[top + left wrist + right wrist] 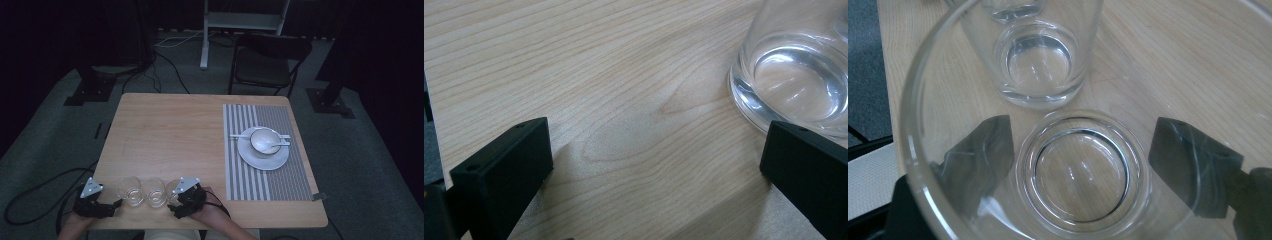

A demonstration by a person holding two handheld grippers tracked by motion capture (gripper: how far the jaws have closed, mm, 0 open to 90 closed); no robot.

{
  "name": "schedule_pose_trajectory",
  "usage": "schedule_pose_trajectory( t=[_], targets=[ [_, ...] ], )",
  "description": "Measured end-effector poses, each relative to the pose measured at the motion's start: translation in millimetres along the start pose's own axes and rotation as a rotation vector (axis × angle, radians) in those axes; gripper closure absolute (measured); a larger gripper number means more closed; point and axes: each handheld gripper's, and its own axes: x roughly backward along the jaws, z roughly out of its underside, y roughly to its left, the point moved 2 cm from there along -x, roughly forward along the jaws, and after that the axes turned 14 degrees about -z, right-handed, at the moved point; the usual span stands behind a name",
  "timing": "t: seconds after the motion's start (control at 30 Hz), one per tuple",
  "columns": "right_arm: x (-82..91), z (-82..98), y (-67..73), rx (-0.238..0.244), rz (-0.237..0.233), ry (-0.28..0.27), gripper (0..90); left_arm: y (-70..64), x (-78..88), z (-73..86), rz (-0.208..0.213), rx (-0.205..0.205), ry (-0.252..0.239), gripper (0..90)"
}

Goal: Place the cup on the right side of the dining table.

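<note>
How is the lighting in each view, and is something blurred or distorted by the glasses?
High view: dim, the room beyond the table nearly black. Left gripper view: bright and even, with sharp wood grain and glare on the glass base. Right gripper view: bright; the near glass bends and greys the right gripper's fingers seen through its wall.

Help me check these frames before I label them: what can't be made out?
- High view: the rightmost glass is mostly hidden behind the right tongs.
- Right gripper view: whether the jaws touch that glass; they show blurred through it.
- Left gripper view: the leftmost glass is cut off by the frame edge.
</note>
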Motion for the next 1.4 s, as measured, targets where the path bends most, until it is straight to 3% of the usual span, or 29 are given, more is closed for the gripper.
schedule_pose_trajectory(
  t=[0.17,0.53,1.2,1.4],
  targets=[
    [0.8,-1.6,-0.6,0.004,0.002,0.018,21.6,0.0,0.0,0.0,0.0,0.0,0.0,0.7],
    [11.7,-2.9,-3.1,-0.002,0.009,0.003,21.4,0.0,0.0,0.0,0.0,-0.001,0.0,0.7],
    [54.3,-16.5,-17.4,-0.007,0.065,-0.048,21.3,-0.1,0.0,-0.1,0.0,0.0,0.0,0.7],
    [74.6,-27.5,-24.2,-0.012,0.096,-0.092,21.3,-0.1,0.0,-0.1,0.0,0.001,0.0,0.8]
  ],
)
